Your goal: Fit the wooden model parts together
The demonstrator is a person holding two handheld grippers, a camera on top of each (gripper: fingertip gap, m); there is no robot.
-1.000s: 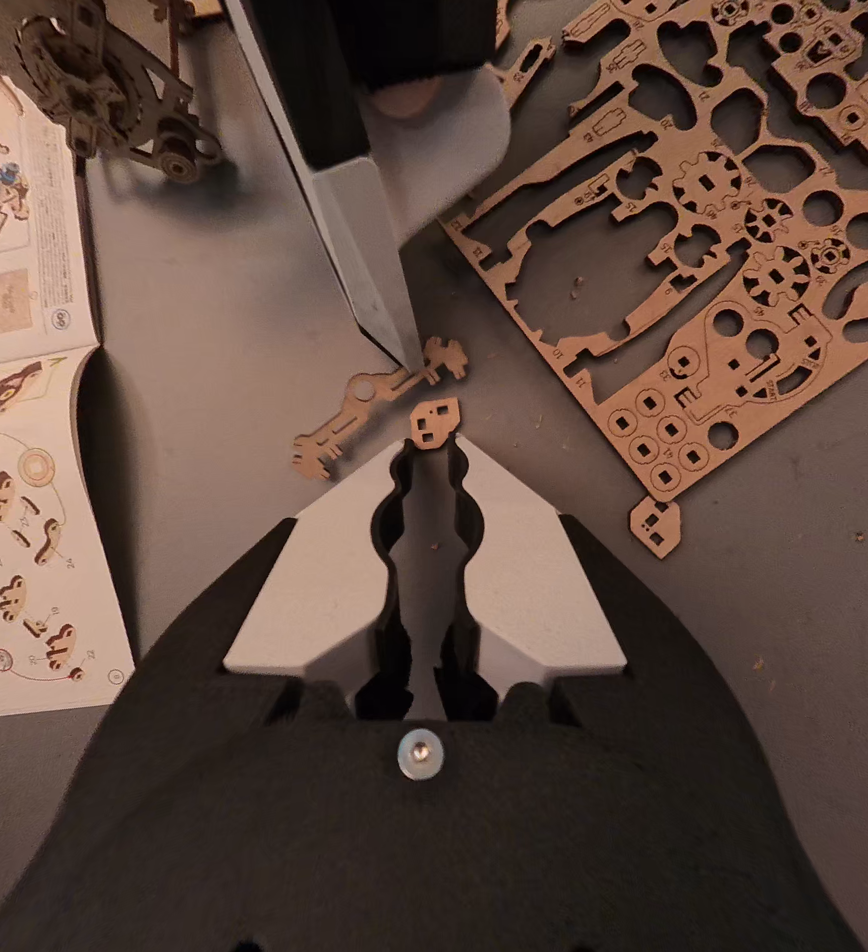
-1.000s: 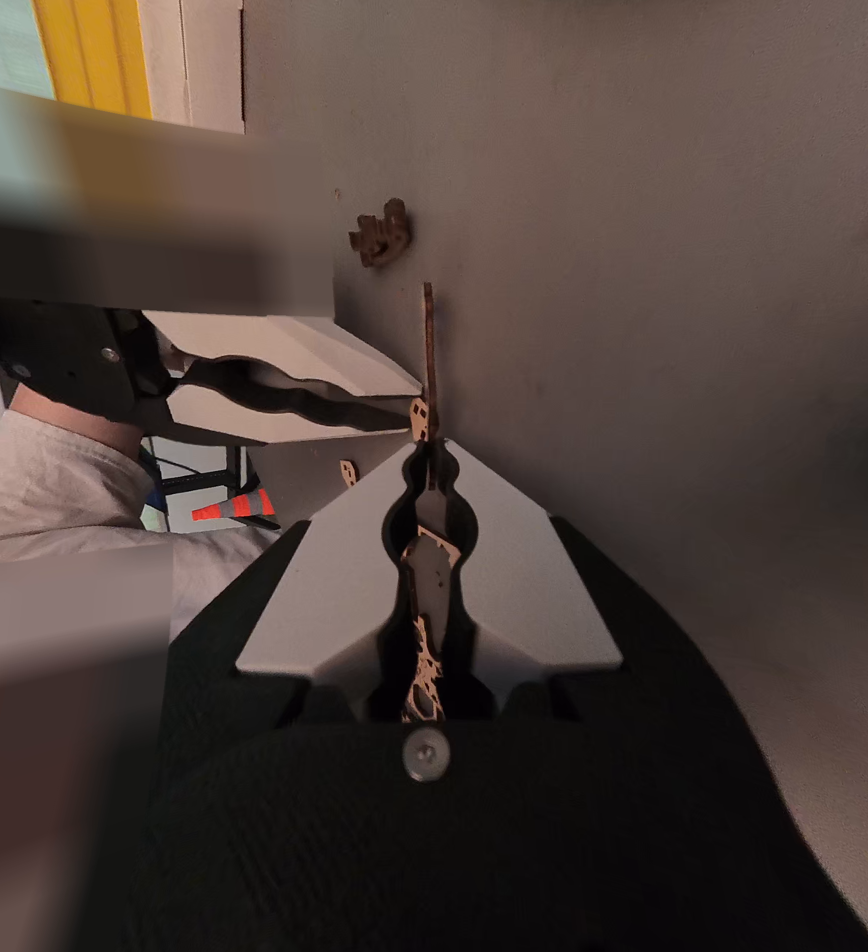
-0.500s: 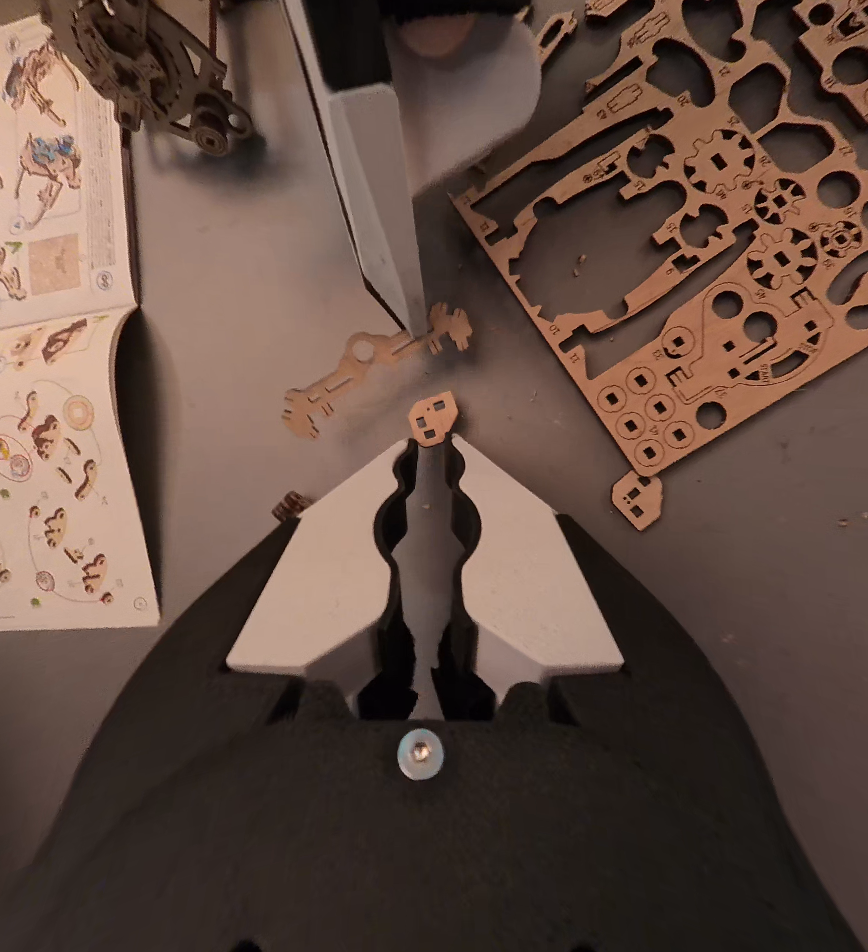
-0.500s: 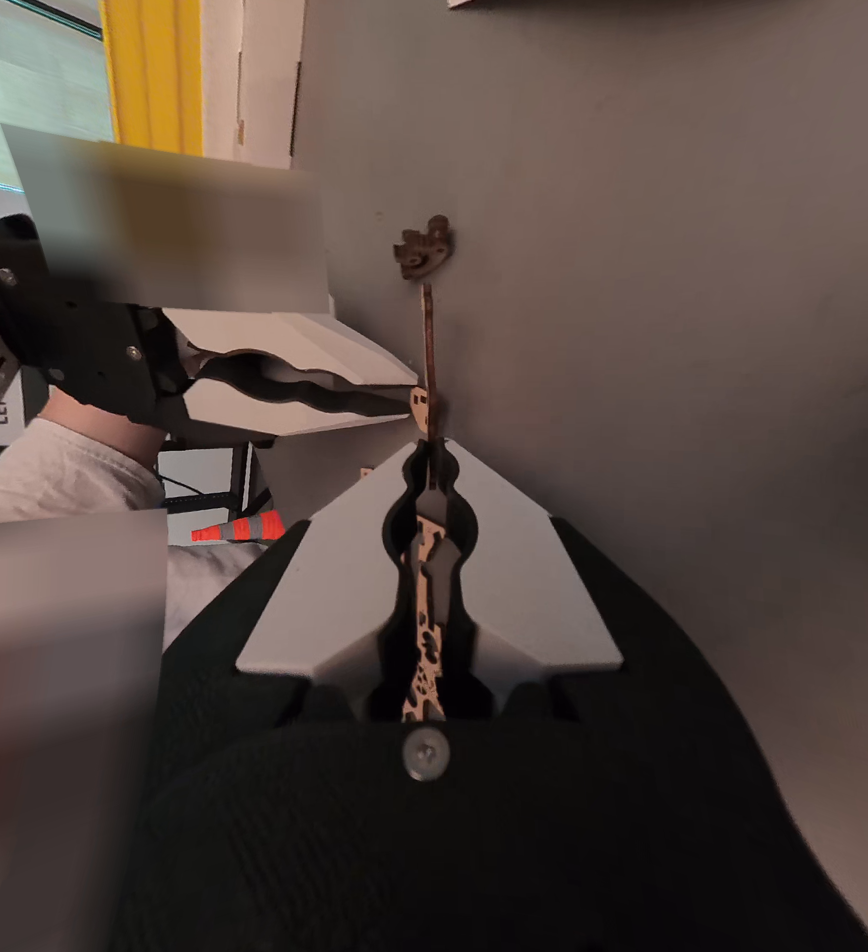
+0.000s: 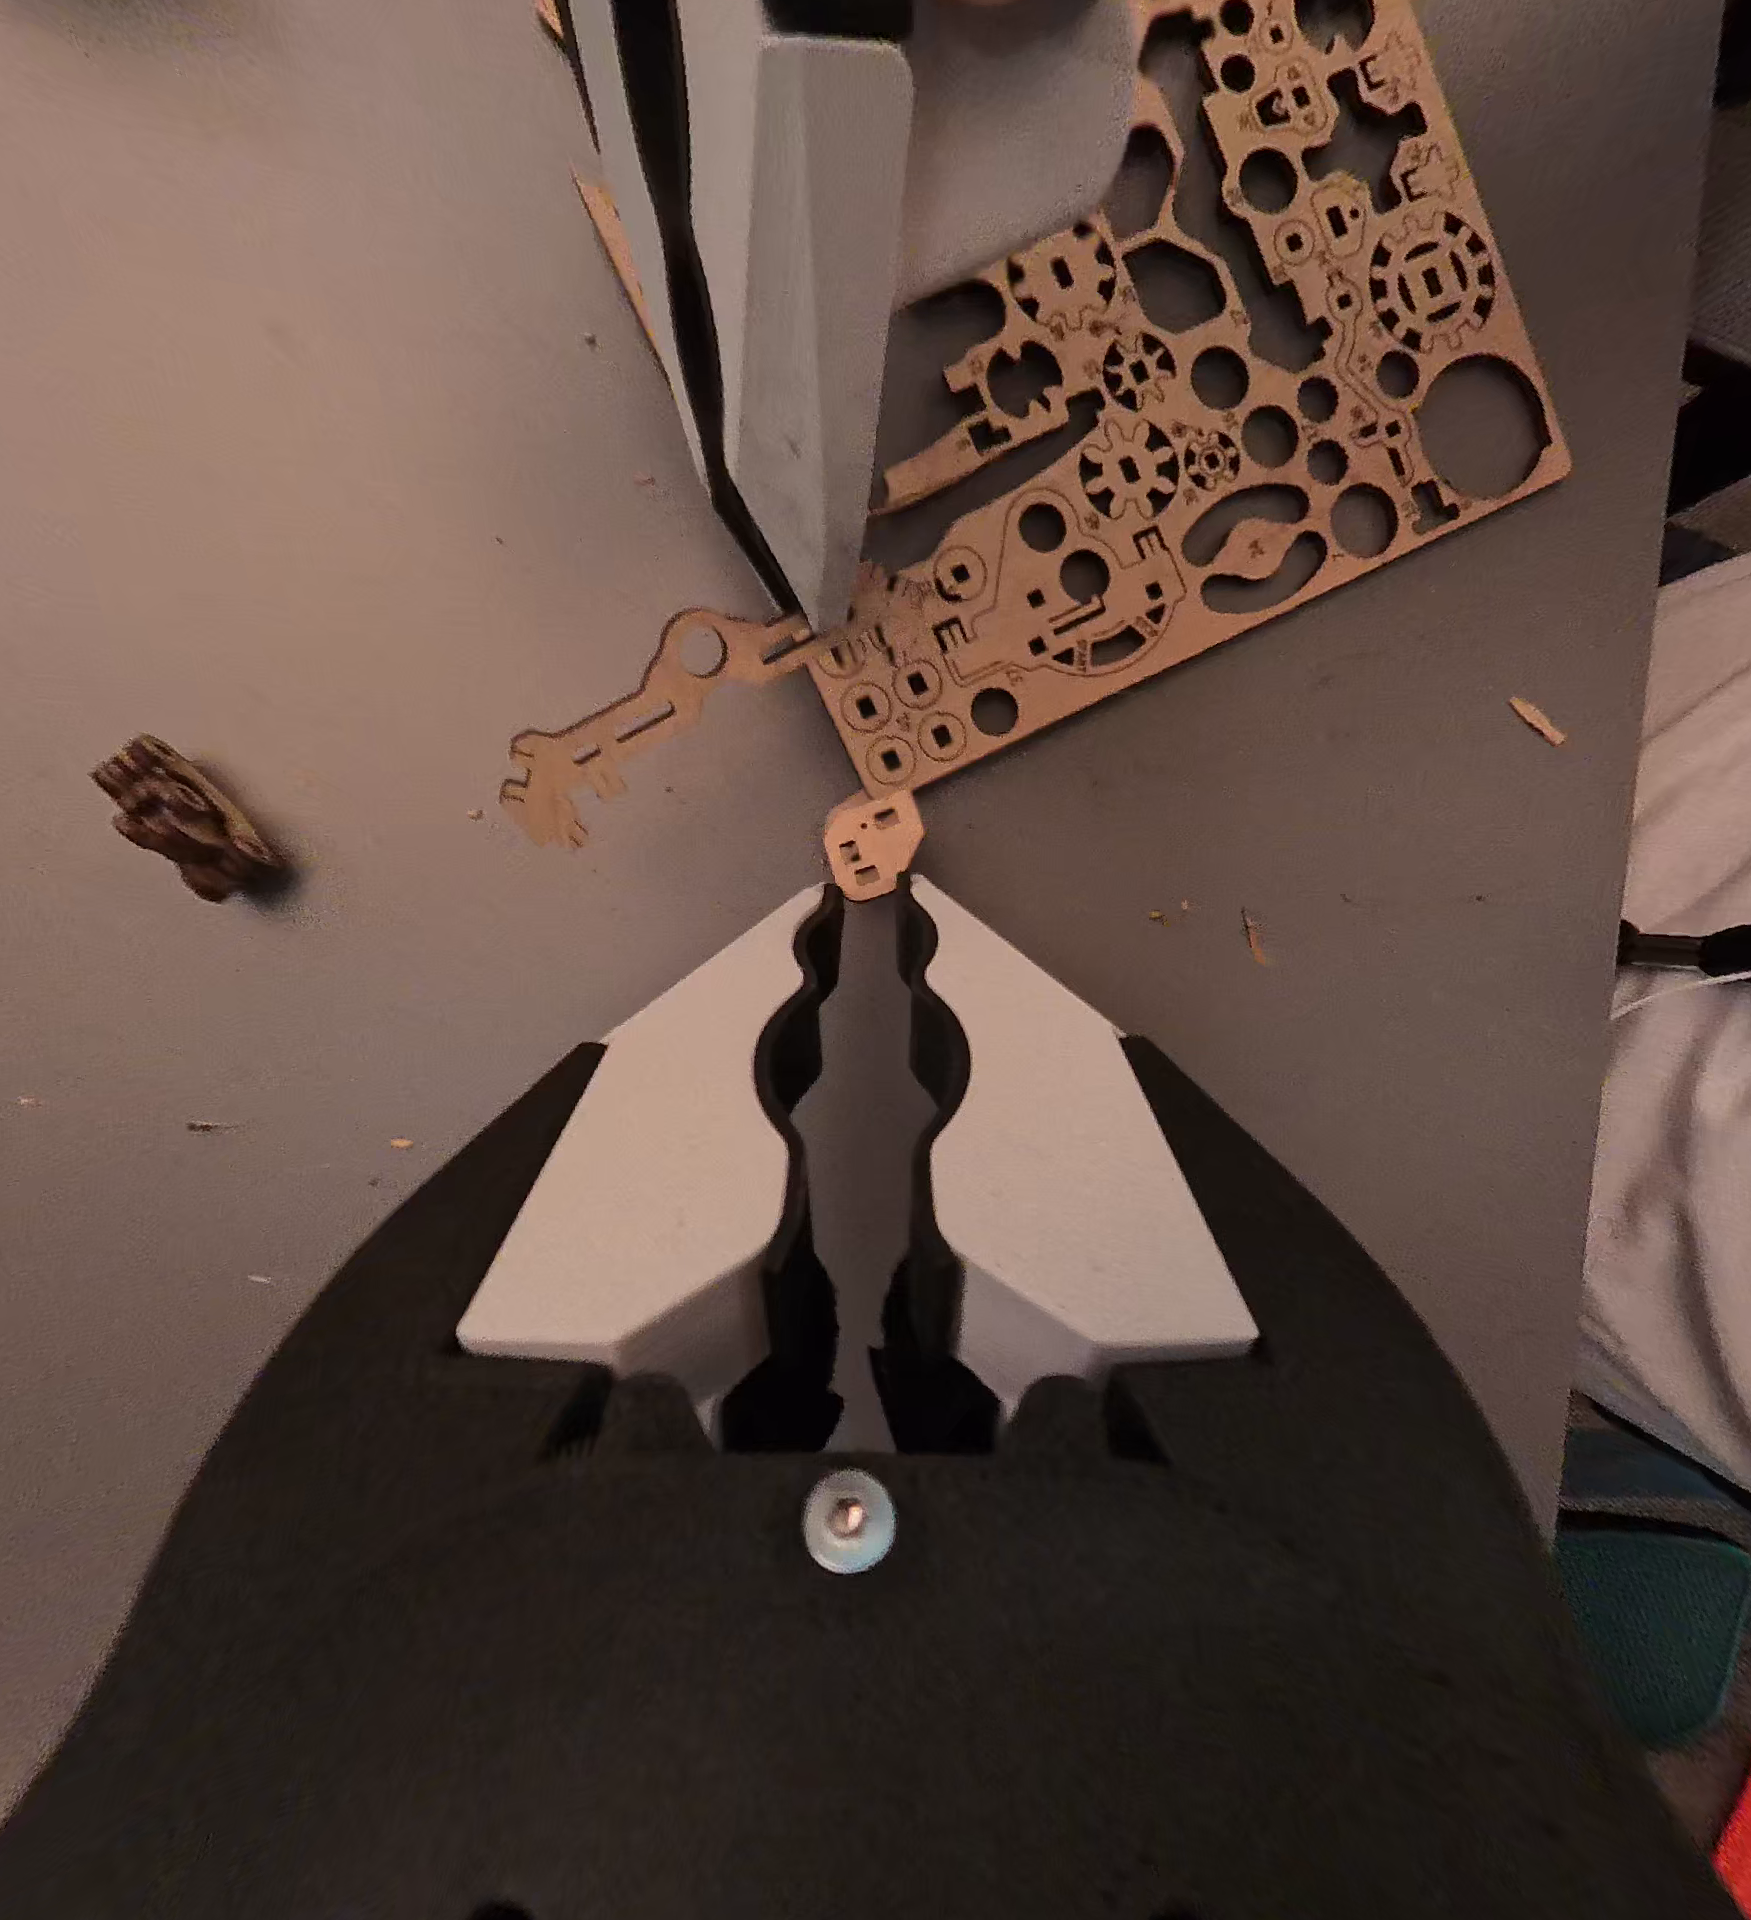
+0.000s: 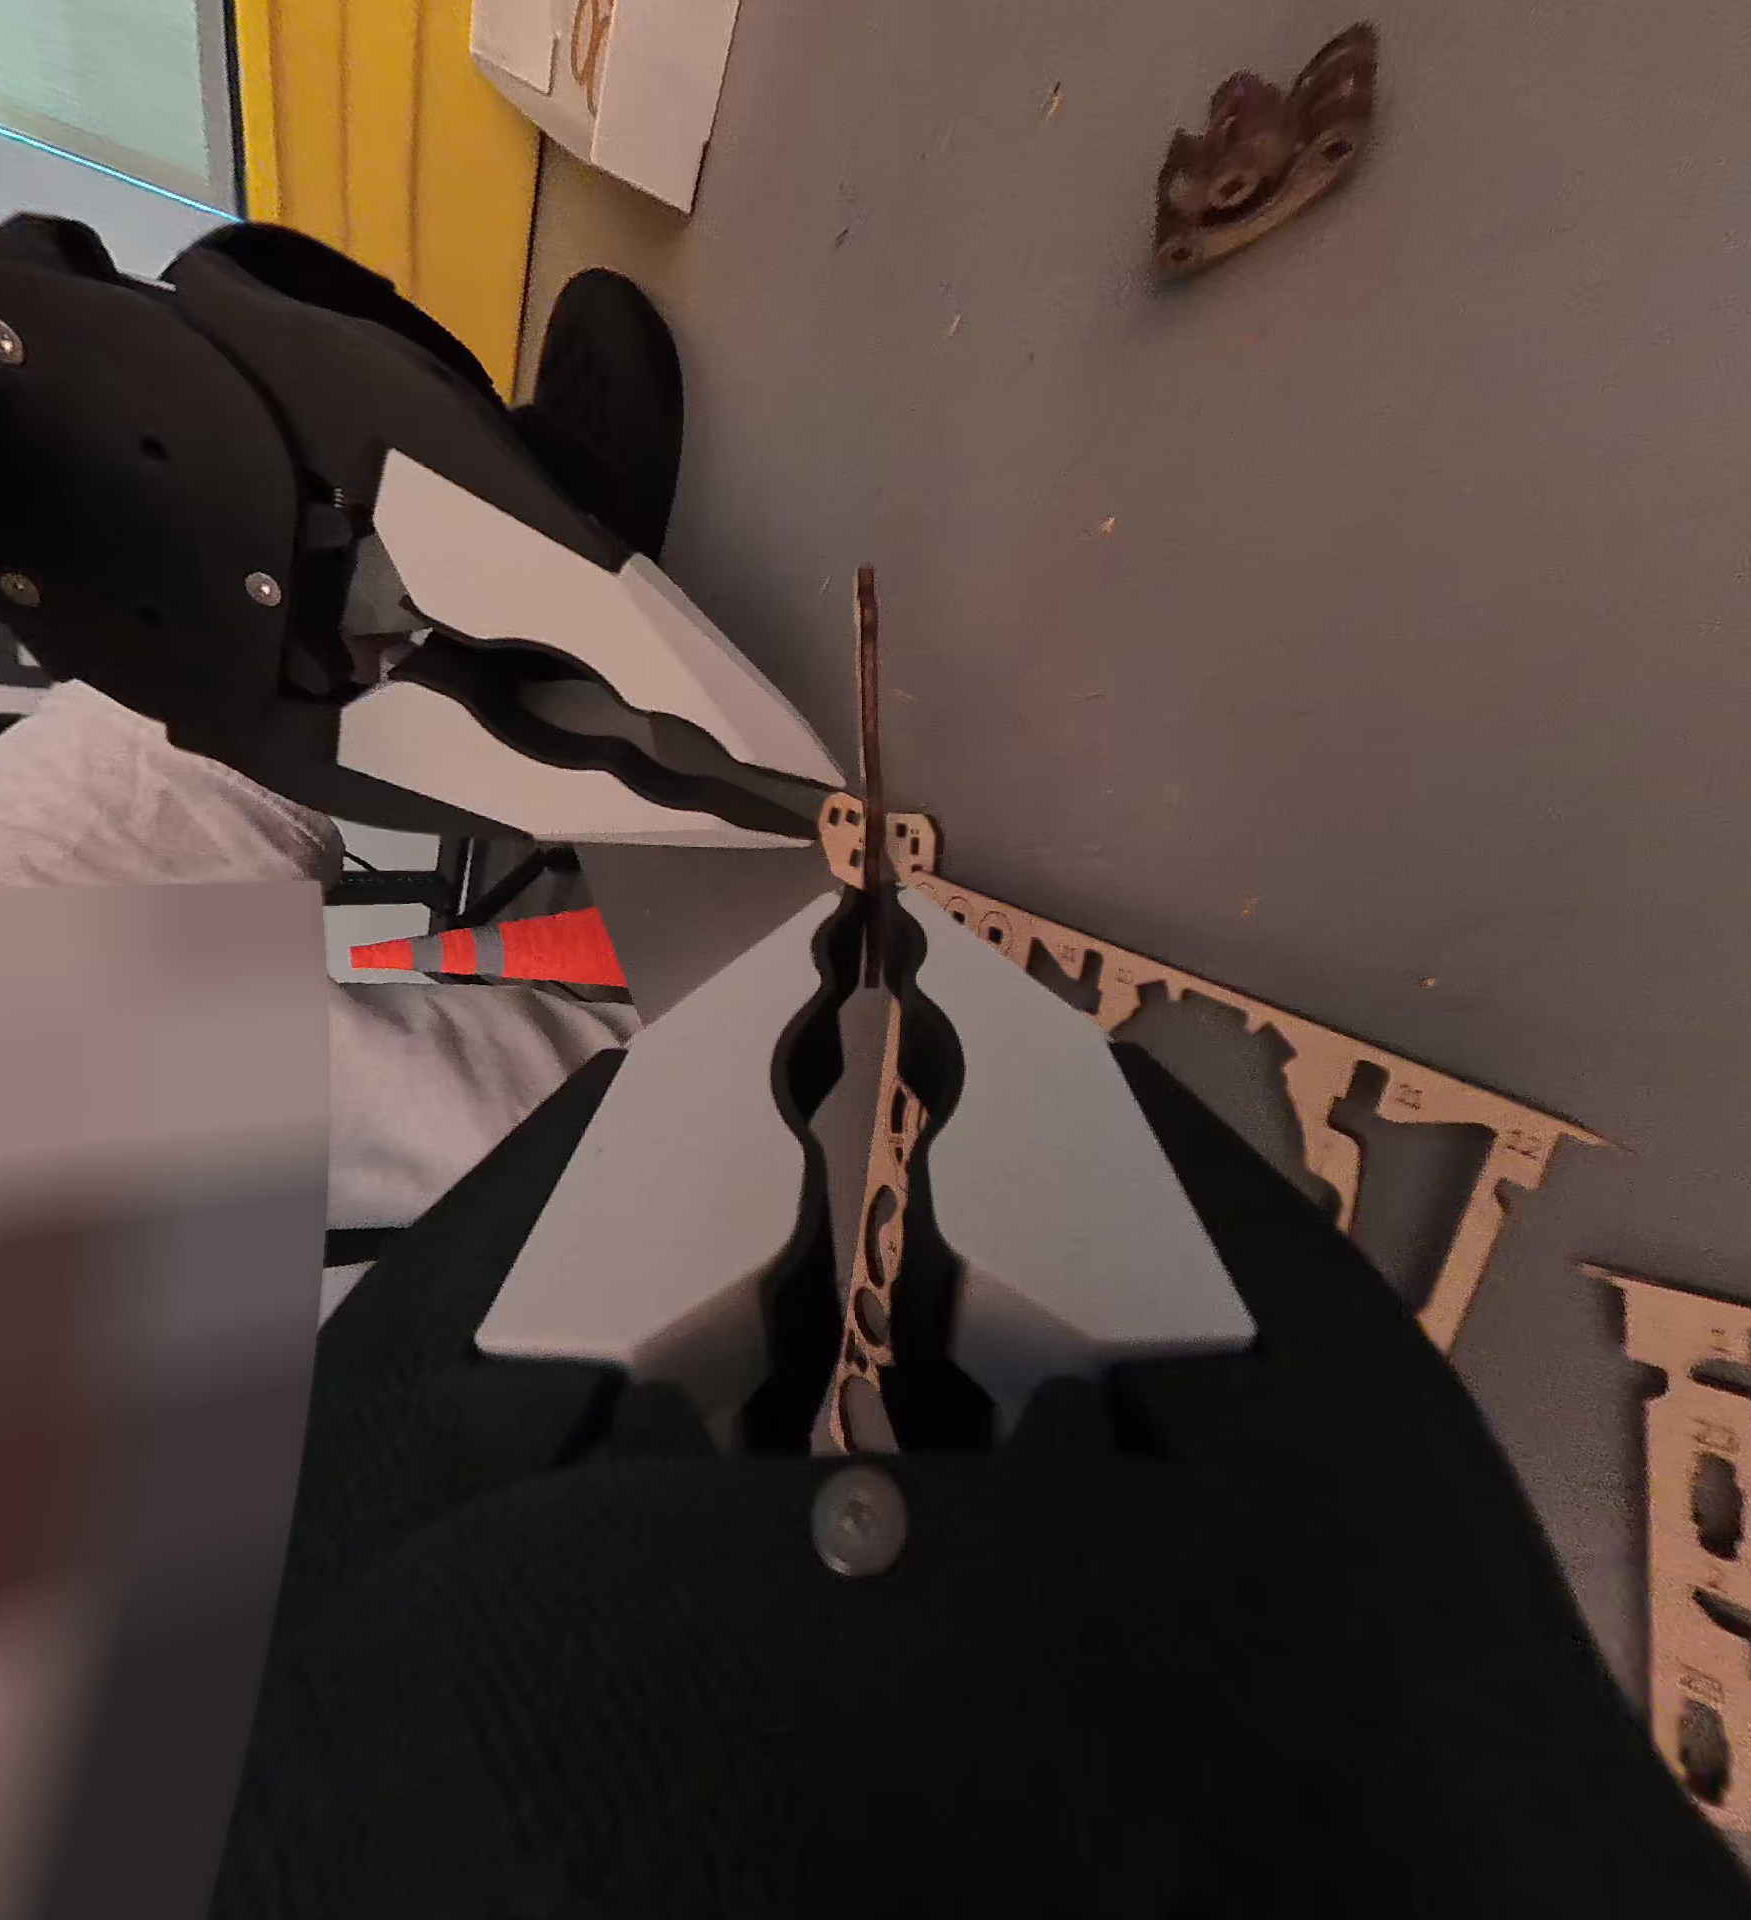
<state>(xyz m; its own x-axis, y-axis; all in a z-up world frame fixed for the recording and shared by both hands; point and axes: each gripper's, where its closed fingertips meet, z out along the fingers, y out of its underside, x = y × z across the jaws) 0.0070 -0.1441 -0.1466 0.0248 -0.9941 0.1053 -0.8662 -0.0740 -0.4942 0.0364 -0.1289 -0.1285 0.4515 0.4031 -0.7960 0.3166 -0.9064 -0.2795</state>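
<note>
My left gripper (image 5: pixel 866 899) is shut on a small pale wooden piece (image 5: pixel 873 842) with square cut-outs, pinched at its lower edge. My right gripper (image 6: pixel 866 904) is shut on a long key-shaped wooden part (image 5: pixel 642 717), which shows edge-on in the right wrist view (image 6: pixel 866 707). In the left wrist view the right gripper (image 5: pixel 824 613) comes in from the top, and the small piece sits just below and to the right of the long part, with a gap between them. In the right wrist view the left gripper (image 6: pixel 824 821) holds the small piece (image 6: pixel 840 826) right beside the long part.
A punched-out wooden parts sheet (image 5: pixel 1214 416) lies on the grey table (image 5: pixel 279 416), just behind the held parts; it also shows in the right wrist view (image 6: pixel 1370 1122). A small dark wooden sub-assembly (image 5: pixel 185 831) lies to the left. The table edge (image 5: pixel 1629 831) is on the right, with a person's white clothing (image 5: pixel 1744 1039) beyond. About 5 centimeters separates my left fingertips from my right.
Both grippers have swung over toward the table's edge with their parts. The booklet and large model have left the view; the dark sub-assembly and table edge have come in. Grips are unchanged.
</note>
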